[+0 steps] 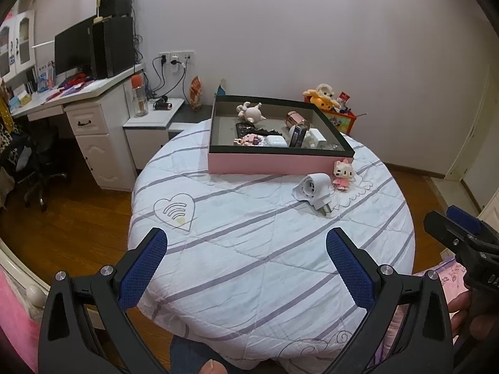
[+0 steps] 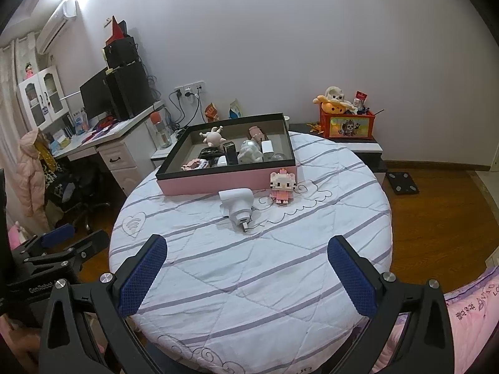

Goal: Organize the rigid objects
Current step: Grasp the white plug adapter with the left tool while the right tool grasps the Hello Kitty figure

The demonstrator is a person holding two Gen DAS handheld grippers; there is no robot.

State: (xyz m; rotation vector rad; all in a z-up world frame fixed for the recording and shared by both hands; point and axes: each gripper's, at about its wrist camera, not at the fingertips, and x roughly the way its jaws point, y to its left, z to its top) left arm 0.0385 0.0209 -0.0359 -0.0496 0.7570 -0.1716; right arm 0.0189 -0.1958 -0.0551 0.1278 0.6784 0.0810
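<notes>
My left gripper (image 1: pixel 246 268) is low over the near side of the round counter (image 1: pixel 249 265). Its jaws are wide apart and hold nothing. My right gripper (image 2: pixel 248 269) is low over the near side too, and its jaws are also wide apart with nothing in them. The blue pads (image 2: pixel 143 272) on the fingers are bare.

The counter has a white cloth with purple stripes on it. A heart shape (image 1: pixel 174 212) is sewn into the cloth on the left.

At the far side of the counter sits a big flat pink box (image 1: pixel 268 162) with a black rim. Many little things are in it: a small pale pig toy (image 1: pixel 251 112), a pink jar (image 1: pixel 295 119), a white earbud case (image 1: pixel 276 140), a dark little box (image 1: pixel 297 135) standing up and a pink block toy (image 1: pixel 248 139) lying flat.

Two things are out on the cloth, just in front of the box. One is a white plug charger (image 2: pixel 237 204) lying on its side with its metal prongs toward me. The other is a pink and white block kitty (image 2: pixel 282 185) standing up beside the charger, close to the right end of the box wall.

Behind the counter is a red toy bin (image 2: pixel 347 126) with plush toys on top. A white desk (image 1: pixel 90 93) with a black screen is on the left.
</notes>
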